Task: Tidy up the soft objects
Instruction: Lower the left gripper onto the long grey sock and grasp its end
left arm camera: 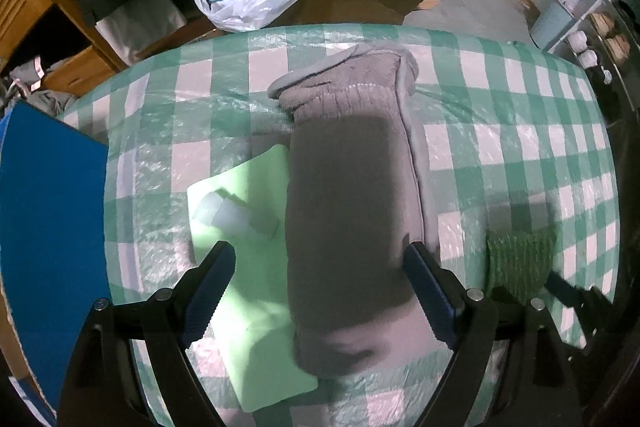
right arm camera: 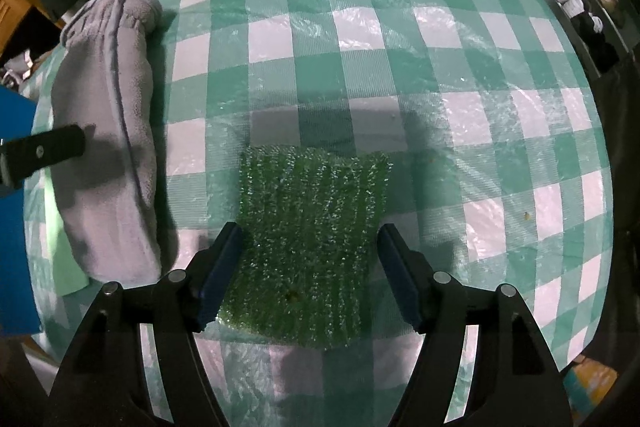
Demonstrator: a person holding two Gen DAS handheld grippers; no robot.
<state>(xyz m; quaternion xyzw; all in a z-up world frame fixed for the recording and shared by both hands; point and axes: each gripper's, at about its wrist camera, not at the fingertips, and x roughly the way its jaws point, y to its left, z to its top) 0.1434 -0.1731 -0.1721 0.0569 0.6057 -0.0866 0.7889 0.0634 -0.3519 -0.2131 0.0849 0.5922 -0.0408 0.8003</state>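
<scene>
L fingers [left arm camera: 212, 279] spread wide over grey glove [left arm camera: 352, 207], R gripper [right arm camera: 310, 267] apart astride green scrubber [right arm camera: 312, 239]

Between my left gripper's [left arm camera: 320, 275] ribbed blue pads lies a grey fleece mitten [left arm camera: 352, 187], soft and matt, on a smooth pale-green sheet [left arm camera: 256, 307]. Under my right gripper [right arm camera: 310, 259] sits a rough, glinting green scouring pad [right arm camera: 312, 235] on glossy, crinkled checked plastic tablecloth [right arm camera: 440, 67].

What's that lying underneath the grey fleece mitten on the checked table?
A light green sheet lies under the grey fleece mitten, sticking out on one side with a clear tape patch on it. How far it reaches beneath the mitten is hidden.
</scene>
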